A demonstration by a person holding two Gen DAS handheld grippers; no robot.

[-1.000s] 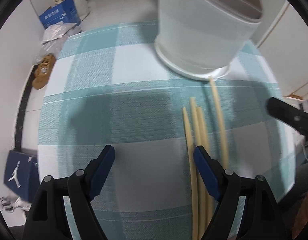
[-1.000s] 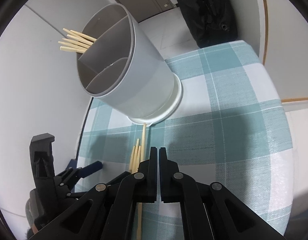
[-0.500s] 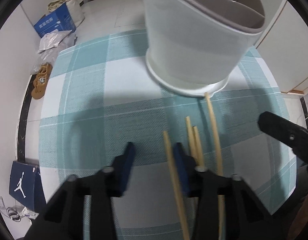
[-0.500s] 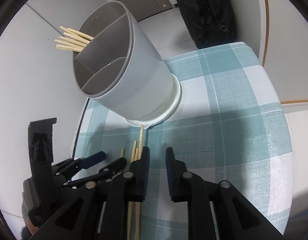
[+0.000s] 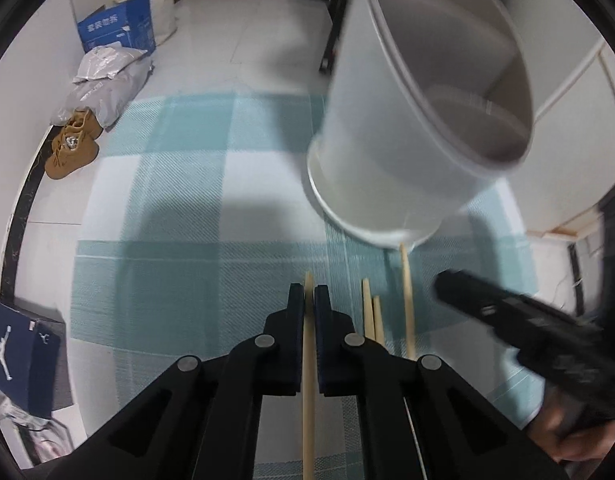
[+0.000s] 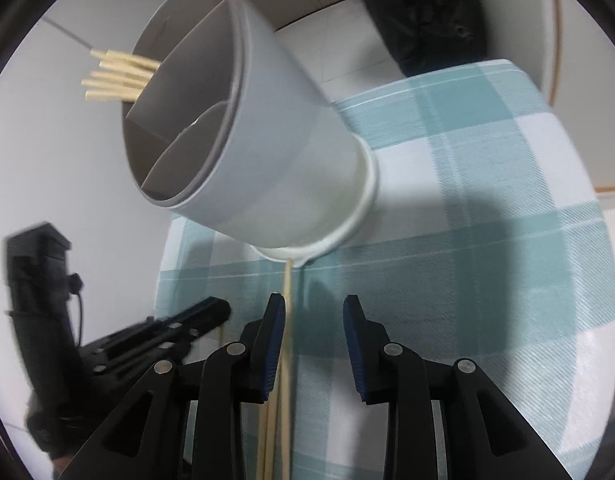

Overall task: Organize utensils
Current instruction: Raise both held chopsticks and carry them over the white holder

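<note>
A: What's biggest?
B: The checked tablecloth [image 5: 155, 216], then the grey utensil holder [image 5: 391, 152] at one o'clock, chopsticks [image 6: 115, 76] in its far compartment.
A: The grippers?
B: Left gripper [image 5: 309, 300] is clamped on one chopstick [image 5: 308, 392]. Right gripper [image 6: 314, 304] is opening, nothing between its pads.
A: Loose ones?
B: Three, I think, at two o'clock; the longest chopstick [image 5: 407, 304] touches the holder's base

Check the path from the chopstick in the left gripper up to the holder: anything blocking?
Nothing visible does. The left gripper is shut on one chopstick; only bare tablecloth lies before the holder, whose near compartments look empty.
</note>
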